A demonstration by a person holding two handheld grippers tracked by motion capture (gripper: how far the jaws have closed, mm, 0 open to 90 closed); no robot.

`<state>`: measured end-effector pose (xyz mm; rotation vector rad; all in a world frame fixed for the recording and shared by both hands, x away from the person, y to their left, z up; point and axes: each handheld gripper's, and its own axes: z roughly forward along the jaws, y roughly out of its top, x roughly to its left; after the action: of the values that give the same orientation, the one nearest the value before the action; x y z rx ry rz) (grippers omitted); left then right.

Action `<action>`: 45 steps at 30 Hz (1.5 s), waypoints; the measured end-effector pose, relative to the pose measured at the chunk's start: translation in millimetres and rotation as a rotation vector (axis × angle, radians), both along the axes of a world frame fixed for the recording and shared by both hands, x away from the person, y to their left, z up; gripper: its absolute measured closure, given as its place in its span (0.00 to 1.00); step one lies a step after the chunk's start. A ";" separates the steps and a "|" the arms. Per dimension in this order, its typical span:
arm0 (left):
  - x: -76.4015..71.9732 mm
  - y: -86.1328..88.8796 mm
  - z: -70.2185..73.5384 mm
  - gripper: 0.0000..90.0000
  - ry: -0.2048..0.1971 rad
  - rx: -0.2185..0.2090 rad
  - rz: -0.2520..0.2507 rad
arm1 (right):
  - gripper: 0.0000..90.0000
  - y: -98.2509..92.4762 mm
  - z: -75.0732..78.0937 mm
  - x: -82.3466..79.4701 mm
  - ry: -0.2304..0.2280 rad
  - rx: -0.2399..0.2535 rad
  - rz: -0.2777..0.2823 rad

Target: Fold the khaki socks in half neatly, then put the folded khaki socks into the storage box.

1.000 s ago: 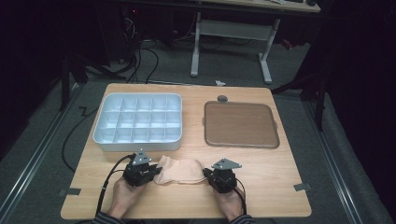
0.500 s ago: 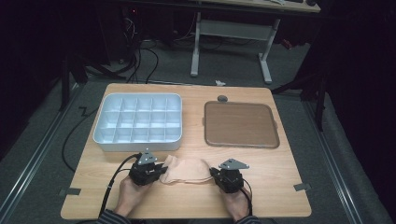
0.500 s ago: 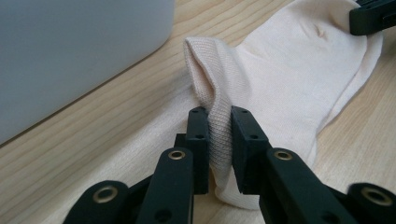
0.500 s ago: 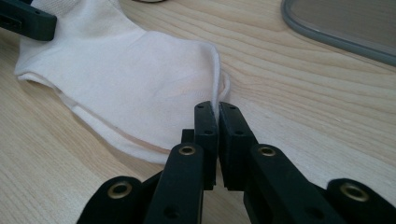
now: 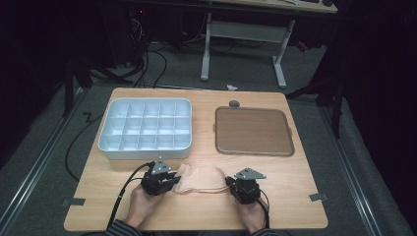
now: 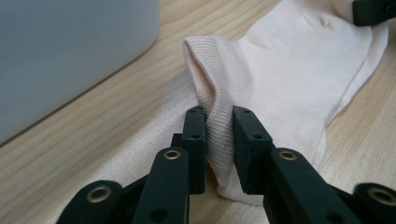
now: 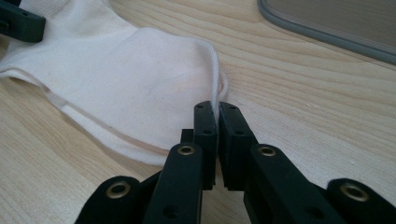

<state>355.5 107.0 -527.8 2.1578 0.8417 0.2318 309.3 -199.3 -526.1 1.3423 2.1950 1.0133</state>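
- Your left tool is clamped on the ribbed cuff end of the pale peach fabric sock; in the left gripper view the cuff is bunched upright between the two black jaws.
- Your right tool is pinched on the opposite end of the sock, its jaws nearly together with only a thin edge of fabric between them.
- The sock lies flat on the light wooden counter near its front edge, spread between your two tools, with your hands behind them at the bottom of the high view.
- The white plastic tray with a grid of compartments sits on the back-left part of the counter, just beyond your left tool and apart from the sock.
- The flat brown square tray with a grey rim lies to the right of the white tray, well apart from the sock.
- A small dark round object rests just behind the brown tray.
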 end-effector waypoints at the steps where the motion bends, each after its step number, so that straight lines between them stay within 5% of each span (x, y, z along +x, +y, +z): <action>1: 0.3 -0.1 -0.4 0.84 0.008 0.002 -0.003 | 0.96 0.3 -0.2 0.1 0.000 -0.002 0.000; 6: 0.2 0.8 -0.3 0.72 0.004 0.007 0.022 | 0.92 2.1 -0.4 0.5 0.005 -0.021 -0.009; 12: -0.2 9.3 1.2 0.53 -0.002 -0.021 0.068 | 0.73 -0.5 -1.0 0.7 0.013 0.002 -0.016; 15: -0.1 15.3 -0.1 0.50 0.008 -0.047 0.089 | 0.68 -1.1 -0.7 0.6 0.009 0.006 -0.020; 26: -0.5 19.6 -5.9 0.46 -0.007 -0.034 0.105 | 0.62 -4.0 2.5 -2.5 -0.018 0.023 -0.042; 32: -1.1 20.2 -5.3 0.45 0.005 -0.037 0.108 | 0.64 -5.0 11.8 -8.0 -0.055 0.037 -0.037; 37: -1.3 21.4 -4.3 0.45 0.019 -0.045 0.110 | 0.77 1.5 18.9 -14.7 -0.096 0.044 -0.004; 45: -4.4 22.0 0.8 0.44 0.037 -0.064 0.113 | 0.91 27.8 16.6 -15.6 -0.058 0.052 0.100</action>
<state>351.1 128.9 -527.1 2.0627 0.9810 0.2199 293.7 -171.6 -509.5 1.2196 2.2262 1.1392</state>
